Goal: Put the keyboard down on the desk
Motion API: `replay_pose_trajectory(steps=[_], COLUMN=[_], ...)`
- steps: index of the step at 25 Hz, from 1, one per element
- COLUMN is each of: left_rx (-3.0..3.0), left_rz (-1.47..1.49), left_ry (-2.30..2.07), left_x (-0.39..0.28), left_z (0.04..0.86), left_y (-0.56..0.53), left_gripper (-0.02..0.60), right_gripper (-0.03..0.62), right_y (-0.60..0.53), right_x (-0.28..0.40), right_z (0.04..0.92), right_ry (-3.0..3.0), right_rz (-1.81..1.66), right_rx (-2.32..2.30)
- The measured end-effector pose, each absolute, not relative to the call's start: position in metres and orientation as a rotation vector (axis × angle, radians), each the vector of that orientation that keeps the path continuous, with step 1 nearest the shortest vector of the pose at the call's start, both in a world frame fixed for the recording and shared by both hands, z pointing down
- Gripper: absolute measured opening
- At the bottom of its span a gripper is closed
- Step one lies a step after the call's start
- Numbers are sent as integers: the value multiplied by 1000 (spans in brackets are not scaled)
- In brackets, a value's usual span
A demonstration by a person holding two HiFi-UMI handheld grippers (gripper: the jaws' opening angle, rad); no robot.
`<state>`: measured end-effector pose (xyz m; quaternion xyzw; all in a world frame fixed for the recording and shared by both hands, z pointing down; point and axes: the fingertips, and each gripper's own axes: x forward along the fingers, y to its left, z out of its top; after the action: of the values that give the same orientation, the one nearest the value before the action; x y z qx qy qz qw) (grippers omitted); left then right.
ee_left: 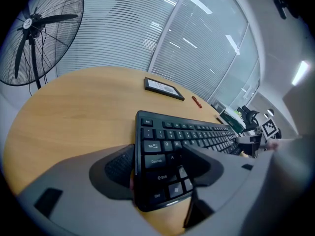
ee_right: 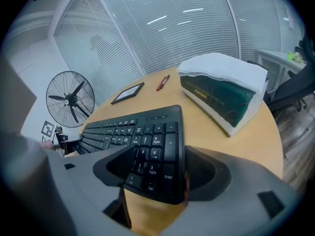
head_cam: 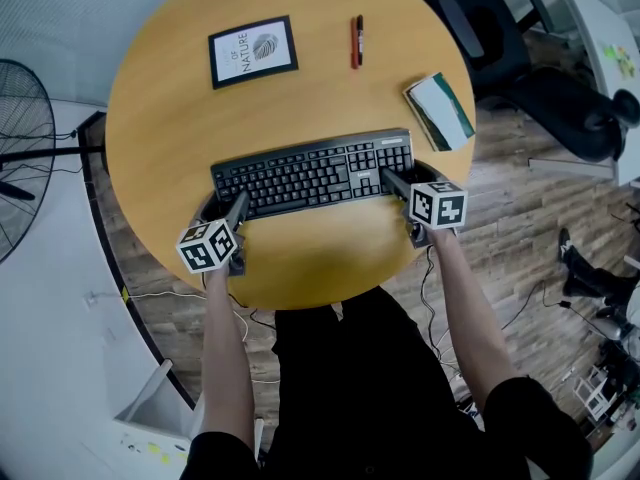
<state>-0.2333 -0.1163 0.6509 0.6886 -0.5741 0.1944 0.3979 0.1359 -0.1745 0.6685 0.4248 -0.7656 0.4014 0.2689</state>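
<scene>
In the middle, round light-wood counter [head_cam: 300, 268]: carries everything below except the fan and the chair; wood-plank floor shows around it.
Black standing fan [head_cam: 25, 158]: on the floor at far left, well apart from the counter.
Black office chair [head_cam: 520, 68]: on the floor at far right, beyond the counter's rim.
Person's bare forearms: reach in from the near edge, one to each end of the keyboard.
Black full-size keyboard [head_cam: 313, 174]: lies lengthwise across the near half of the counter, keys up, its right end a little farther away than its left. Whether its underside touches the wood cannot be told.
Left tongs [ee_left: 160, 163]: clamped on the keyboard's left end, one jaw over the keys beside Shift, the other against the outer side of that end.
Right tongs [ee_right: 160, 168]: clamped on the keyboard's right end at the number pad, one jaw over the number keys, the other against the outer side by Enter.
Green and white book [head_cam: 441, 110]: lies flat at the right rim, just beyond the keyboard's right end and not touching it.
Black-framed white card [head_cam: 253, 51]: flat on the far left part, well apart from the keyboard.
Red pen [head_cam: 357, 41]: flat on the far side, right of the card.
</scene>
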Motion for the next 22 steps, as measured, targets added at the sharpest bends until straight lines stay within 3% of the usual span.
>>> replay_pose_trajectory(steps=[22], left_rx=[1741], left_rz=[502], left_ry=[-1472], left_x=[-232], left_z=[655], left_y=[-115], left_gripper=[285], right_gripper=[330], right_y=[-175], right_x=[139], right_z=[672], right_ry=[-2071], right_rz=[1024], right_rx=[1165])
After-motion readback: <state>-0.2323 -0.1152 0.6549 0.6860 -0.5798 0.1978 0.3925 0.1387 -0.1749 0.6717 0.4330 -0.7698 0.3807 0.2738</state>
